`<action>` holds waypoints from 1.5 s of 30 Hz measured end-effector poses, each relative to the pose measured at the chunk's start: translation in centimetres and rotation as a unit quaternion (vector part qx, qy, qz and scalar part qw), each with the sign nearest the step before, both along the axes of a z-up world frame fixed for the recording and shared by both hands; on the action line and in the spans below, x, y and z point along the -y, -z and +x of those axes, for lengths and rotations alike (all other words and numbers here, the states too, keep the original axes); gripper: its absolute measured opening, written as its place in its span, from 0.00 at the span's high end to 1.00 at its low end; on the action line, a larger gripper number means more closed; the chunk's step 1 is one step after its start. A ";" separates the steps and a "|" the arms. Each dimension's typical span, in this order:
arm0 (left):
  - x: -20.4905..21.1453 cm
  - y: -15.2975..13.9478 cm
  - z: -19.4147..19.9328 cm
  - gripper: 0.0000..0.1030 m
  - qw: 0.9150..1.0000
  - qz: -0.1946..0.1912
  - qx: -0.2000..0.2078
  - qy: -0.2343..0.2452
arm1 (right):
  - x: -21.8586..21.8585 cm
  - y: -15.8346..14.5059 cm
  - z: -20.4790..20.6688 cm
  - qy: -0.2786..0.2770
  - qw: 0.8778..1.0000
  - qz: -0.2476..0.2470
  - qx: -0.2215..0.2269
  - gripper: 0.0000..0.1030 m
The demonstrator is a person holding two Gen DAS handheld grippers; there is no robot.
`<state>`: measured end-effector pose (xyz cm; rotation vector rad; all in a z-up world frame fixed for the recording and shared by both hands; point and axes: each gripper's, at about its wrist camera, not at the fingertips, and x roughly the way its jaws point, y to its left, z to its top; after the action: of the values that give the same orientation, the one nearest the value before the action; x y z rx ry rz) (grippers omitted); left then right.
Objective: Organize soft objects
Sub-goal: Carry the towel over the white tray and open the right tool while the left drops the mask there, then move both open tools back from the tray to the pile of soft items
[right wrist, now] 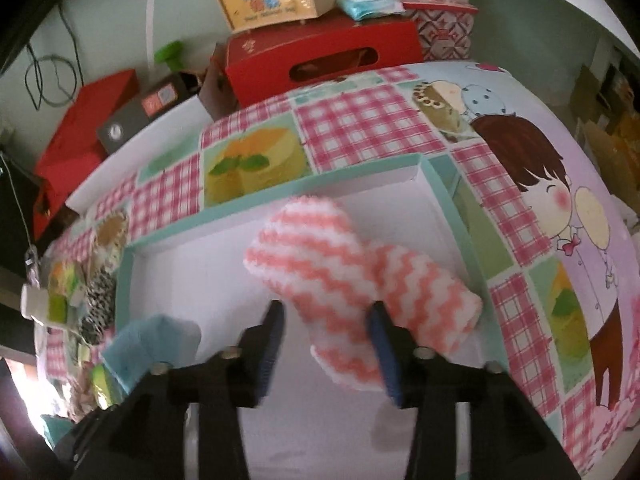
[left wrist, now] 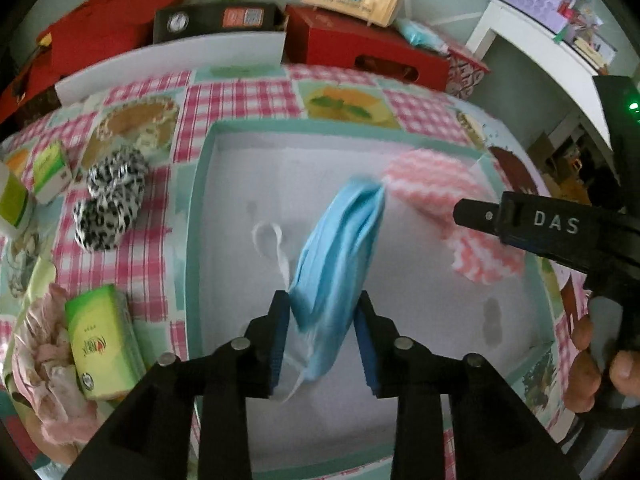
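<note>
My left gripper [left wrist: 324, 332] stands parted around the blue mask [left wrist: 340, 256], my right gripper [right wrist: 326, 340] loose about the pink-striped cloth [right wrist: 352, 276] — both over the teal-rimmed tray [left wrist: 196, 216]. The mask's ear loop could snag a pad and ride out. Past the tray lies checked tablecloth [right wrist: 360, 128], then red boxes [right wrist: 320, 60] — clutter.

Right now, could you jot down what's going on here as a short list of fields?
Setting: checked tablecloth with a white tray
Left gripper: open, blue mask between its fingers, over the tray
Right gripper: open, pink cloth between its fingers, over the tray
Outside the tray: spotted scrunchies, green packs
</note>
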<state>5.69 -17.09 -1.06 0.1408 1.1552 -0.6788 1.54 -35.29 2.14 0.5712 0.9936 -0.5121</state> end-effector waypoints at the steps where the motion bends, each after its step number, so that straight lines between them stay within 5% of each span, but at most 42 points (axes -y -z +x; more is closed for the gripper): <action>1: 0.0 0.3 0.1 0.67 1.000 0.003 -0.008 0.000 | -0.3 0.2 0.1 -0.003 1.000 -0.005 -0.008 0.43; 12: -0.5 0.3 0.4 0.52 1.000 -0.003 -0.023 -0.007 | -1.7 0.6 1.8 -0.030 0.997 -0.048 -0.054 0.15; 16: -0.7 -0.4 0.5 0.32 1.000 -0.012 -0.015 -0.010 | -1.8 0.2 1.7 -0.029 0.997 -0.057 -0.053 0.02; 23: -0.8 -1.9 0.2 0.07 0.999 -0.044 0.004 -0.006 | -1.1 -2.1 0.5 -0.004 0.997 -0.074 -0.020 0.00; 35: -1.2 -4.0 -0.6 0.07 0.997 -0.064 0.039 -0.008 | -0.2 -4.2 -1.1 0.027 0.996 -0.085 0.009 0.00; 45: -5.8 -5.5 1.8 0.07 0.987 -0.111 0.069 -0.095 | -0.6 -5.0 -1.1 0.029 0.994 -0.101 0.033 0.00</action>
<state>7.48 -11.30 4.47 -0.1091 0.9389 -0.6139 0.47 -34.74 7.10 0.4334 0.8532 -0.6333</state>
